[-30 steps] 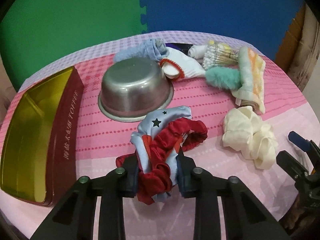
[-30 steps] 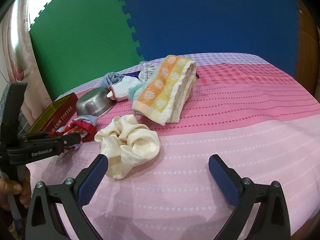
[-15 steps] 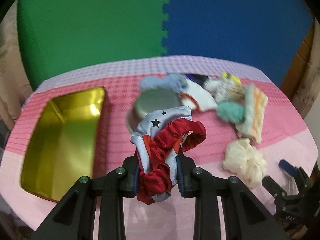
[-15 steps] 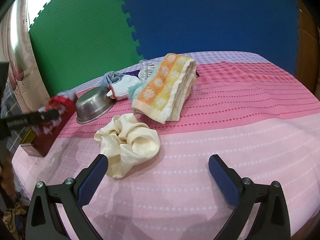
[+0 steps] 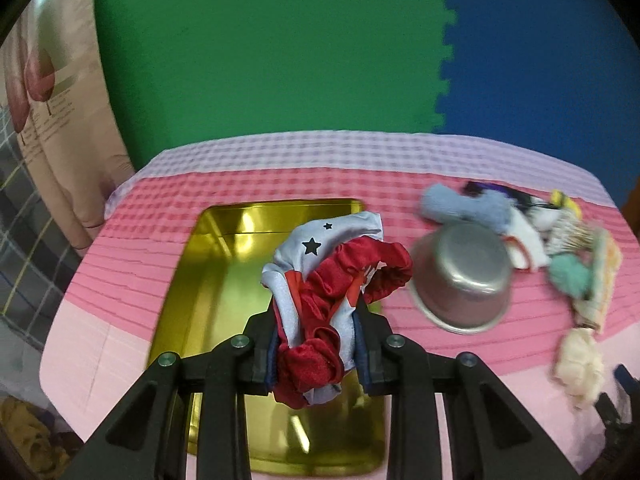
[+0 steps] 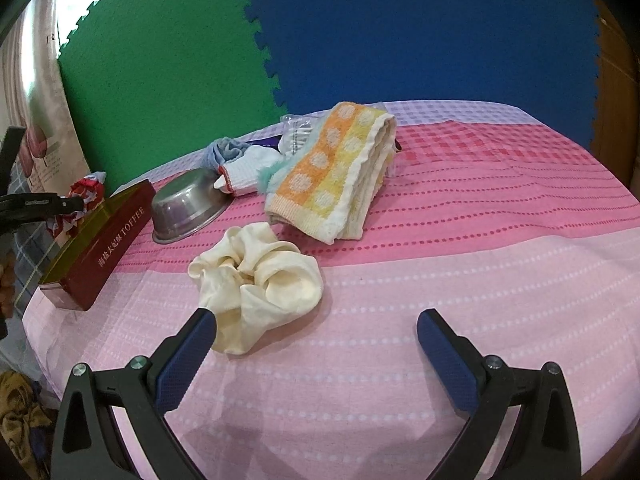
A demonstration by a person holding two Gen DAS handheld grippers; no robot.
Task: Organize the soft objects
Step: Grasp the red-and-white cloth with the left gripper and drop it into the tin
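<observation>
Clamped tight, jaws of left gripper (image 5: 318, 354), on a bunched red satin scrunchie (image 5: 320, 344) wrapped with pale blue star-printed fabric, pads pressing both sides of the bundle. Held in the air above the open gold-lined rectangular tin (image 5: 224, 280), near its right rim, in the left wrist view; in the right wrist view seen as a small red-and-blue tuft (image 6: 86, 192) at the gripper's tip, over the far end of that tin (image 6: 100, 248), maroon on the outside with "TOFFEE" lettering, sitting at the left edge of the pink checked bedspread (image 6: 440, 280).

Spread wide, jaws of right gripper (image 6: 316, 334), gripping nothing, low over the pale pink front band of the bedspread. Just beyond the left finger, touching or nearly touching its tip: a cream satin scrunchie (image 6: 260, 280), lying crumpled near the middle of the front band.

Further back, toward the far edge: an upturned stainless steel bowl (image 6: 186, 210) right beside the tin's far end; a folded orange-and-yellow towel with white dots (image 6: 336, 184) at the centre; between bowl and towel a white knitted glove with red cuff trim (image 6: 248, 172), a light blue cloth (image 6: 226, 148) behind it, and a teal fluffy piece (image 6: 268, 176) against the towel's left side. Behind the towel, a clear plastic packet, contents too small to make out.
</observation>
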